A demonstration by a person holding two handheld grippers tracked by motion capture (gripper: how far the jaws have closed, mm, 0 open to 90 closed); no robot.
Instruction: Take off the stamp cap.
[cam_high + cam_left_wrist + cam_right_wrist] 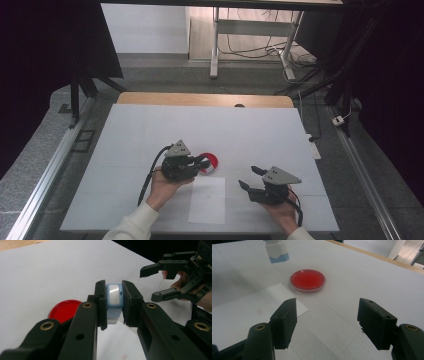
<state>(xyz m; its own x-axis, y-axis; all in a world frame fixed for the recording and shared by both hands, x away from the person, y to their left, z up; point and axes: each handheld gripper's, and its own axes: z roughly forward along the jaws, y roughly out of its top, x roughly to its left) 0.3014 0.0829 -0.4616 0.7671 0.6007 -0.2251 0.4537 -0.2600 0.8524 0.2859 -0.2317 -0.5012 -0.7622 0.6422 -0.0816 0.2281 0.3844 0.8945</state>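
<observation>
High view: the left gripper is seen near the middle of the white worktop, held in a hand with a pale sleeve. Its jaws are clamped on a small light-blue and white device, which is lifted clear of the surface; in the left gripper view it is seen upright between the pads, its pale face turned to the camera. A red-filled petri dish is seen on the worktop just beyond the jaws, at about three o'clock from the gripper. A white sheet of paper is laid at six o'clock from the dish. The right gripper is held at four o'clock from the dish, its jaws spread wide apart with nothing between them.
</observation>
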